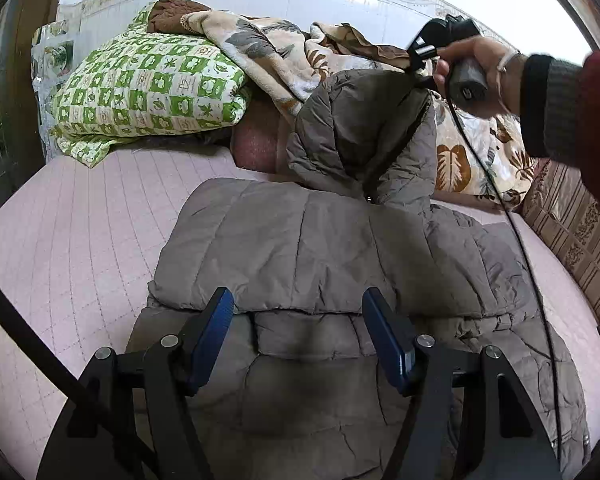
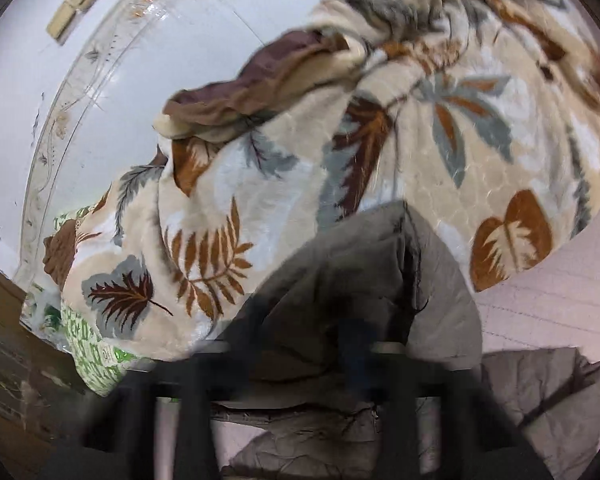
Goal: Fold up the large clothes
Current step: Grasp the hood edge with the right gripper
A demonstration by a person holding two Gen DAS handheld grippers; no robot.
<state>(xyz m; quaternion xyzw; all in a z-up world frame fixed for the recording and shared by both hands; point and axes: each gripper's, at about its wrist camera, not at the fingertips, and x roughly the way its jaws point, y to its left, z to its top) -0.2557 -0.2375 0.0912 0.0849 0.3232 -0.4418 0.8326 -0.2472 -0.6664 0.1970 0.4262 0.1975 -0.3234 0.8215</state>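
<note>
From my left wrist camera I see the grey-brown padded coat spread on the bed, whose cover is pale pink and quilted in a grid. The coat is puffy, stitched into wide horizontal panels, its lower part doubled over itself into a thick wrinkled fold. My left gripper hovers just above that fold, its blue-padded fingers standing wide apart with nothing between them.

Behind the coat the bed is crowded. A green-and-cream checked quilt sits bundled at the back left, and a fluffy beige blanket printed with brown and grey leaves is heaped along the wall beside it, touching the lifted part of the coat. A striped brown cushion or headboard panel edges the right side. White tiled wall with a floral border runs behind everything.

The right gripper is raised at the upper right, held in my hand, a black cable trailing down across the coat. It holds up one end of the coat, which hangs from it in a peak. In the right wrist camera the right gripper's fingers are badly blurred, but they look drawn together on the coat fabric, with the leaf blanket bulking directly behind and pressing close.
</note>
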